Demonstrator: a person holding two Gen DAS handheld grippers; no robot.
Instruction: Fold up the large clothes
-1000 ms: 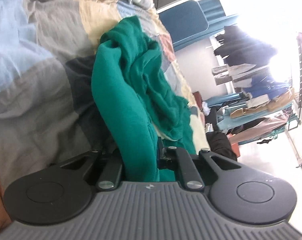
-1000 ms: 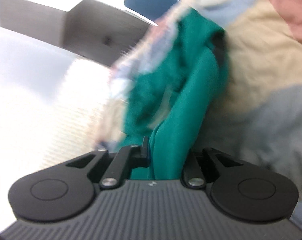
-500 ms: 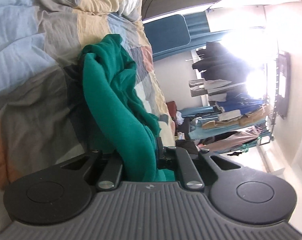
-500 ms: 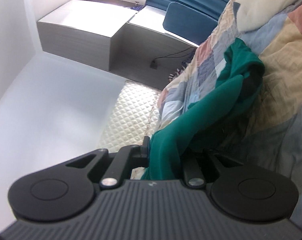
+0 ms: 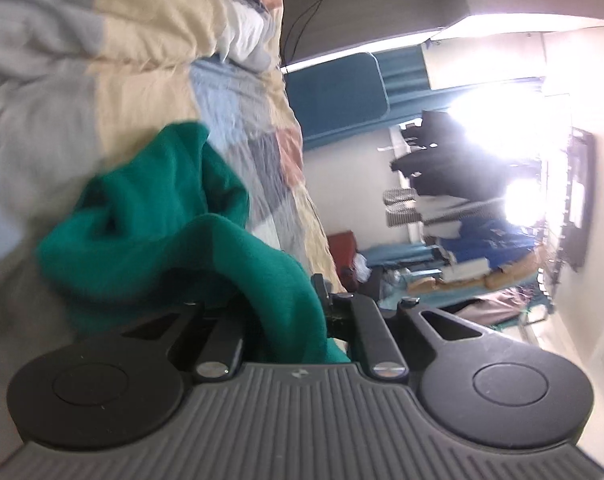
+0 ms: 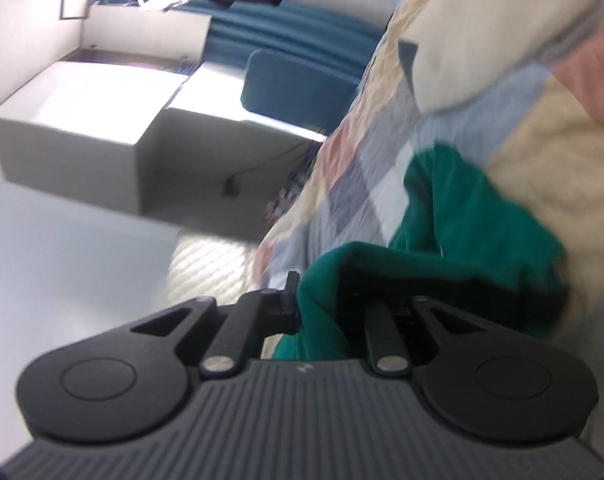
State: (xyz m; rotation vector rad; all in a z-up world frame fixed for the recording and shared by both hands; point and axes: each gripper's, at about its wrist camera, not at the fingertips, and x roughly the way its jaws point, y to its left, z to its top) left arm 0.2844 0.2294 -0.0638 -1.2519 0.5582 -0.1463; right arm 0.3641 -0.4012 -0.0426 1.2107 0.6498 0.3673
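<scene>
A large green garment (image 5: 174,224) lies bunched on the patchwork quilt (image 5: 102,60) of a bed. My left gripper (image 5: 286,312) is shut on a fold of the garment, which runs from the jaws out to the heap. In the right wrist view the same green garment (image 6: 462,232) drapes from the quilt (image 6: 542,128) into my right gripper (image 6: 322,308), which is shut on another part of it. The fingertips of both grippers are hidden by the cloth. Both views are blurred.
A blue chair (image 5: 338,100) stands beyond the bed's edge, also in the right wrist view (image 6: 298,84). A rack of hanging clothes (image 5: 482,216) stands by a bright window. A white desk (image 6: 82,120) and a quilted headboard (image 6: 210,264) are to the left.
Both grippers have swung while holding the garment. The cloth has drawn closer and lower toward the jaws, and the heap on the quilt looks smaller and more bunched.
</scene>
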